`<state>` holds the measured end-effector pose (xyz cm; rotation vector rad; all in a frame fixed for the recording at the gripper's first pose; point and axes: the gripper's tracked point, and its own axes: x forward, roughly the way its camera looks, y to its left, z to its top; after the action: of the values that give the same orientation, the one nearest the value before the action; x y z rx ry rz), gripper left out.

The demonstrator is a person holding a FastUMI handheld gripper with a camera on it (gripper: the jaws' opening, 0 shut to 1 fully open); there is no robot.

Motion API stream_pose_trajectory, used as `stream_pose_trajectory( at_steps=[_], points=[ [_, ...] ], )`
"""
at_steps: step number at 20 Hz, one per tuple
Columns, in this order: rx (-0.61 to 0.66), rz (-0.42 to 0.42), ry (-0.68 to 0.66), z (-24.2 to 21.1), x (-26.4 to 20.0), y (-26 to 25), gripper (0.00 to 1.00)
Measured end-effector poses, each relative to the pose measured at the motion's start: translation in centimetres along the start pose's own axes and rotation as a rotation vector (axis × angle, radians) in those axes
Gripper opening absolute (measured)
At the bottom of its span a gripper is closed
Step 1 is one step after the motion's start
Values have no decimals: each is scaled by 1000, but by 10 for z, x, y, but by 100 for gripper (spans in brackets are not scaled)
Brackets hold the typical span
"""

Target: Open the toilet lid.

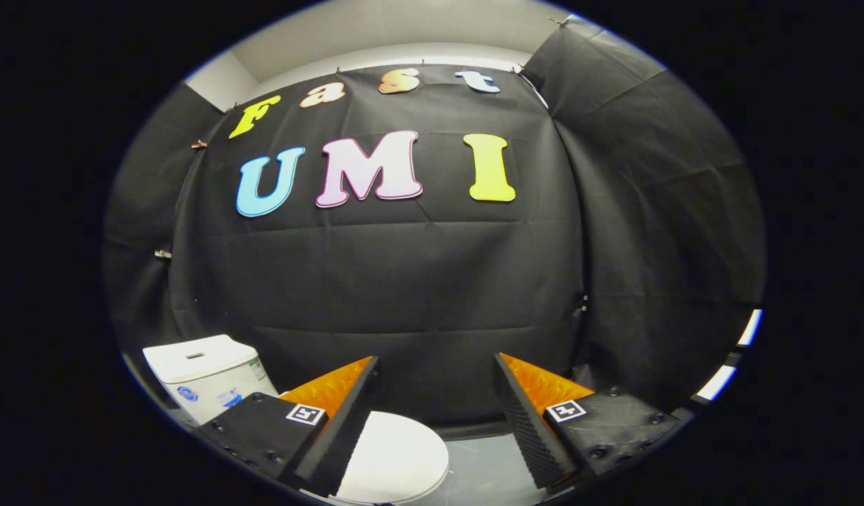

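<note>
On the left, beyond the left finger, stands the white toilet cistern (204, 372), with a flush button on its top and a blue sticker on its front. Just right of it, the left finger (337, 414) of the claw (435, 376) partly covers the white toilet lid (397, 460), which lies flat and closed on the bowl, low between the fingers and nearer the left one. The claw stands wide apart and holds nothing; its ridged black pads face each other across the gap. Further right, the right finger (537, 414) hangs over the pale floor (485, 467), clear of the toilet. The task appears to be at the approach: the lid is not yet touched. The next move probably calls for dropping the claw and steering it leftward, so that a fingertip can catch under the lid's front rim and tip it up toward the cistern.
</note>
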<state>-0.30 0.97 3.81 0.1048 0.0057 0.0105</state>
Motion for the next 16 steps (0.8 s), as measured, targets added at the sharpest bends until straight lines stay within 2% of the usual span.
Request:
stream_pose_trajectory(
  at_steps=[6,16],
  points=[
    [21,-44,53,-38,-13,-8,98],
    [137,-87,274,-171,-54,-18,98]
  ],
)
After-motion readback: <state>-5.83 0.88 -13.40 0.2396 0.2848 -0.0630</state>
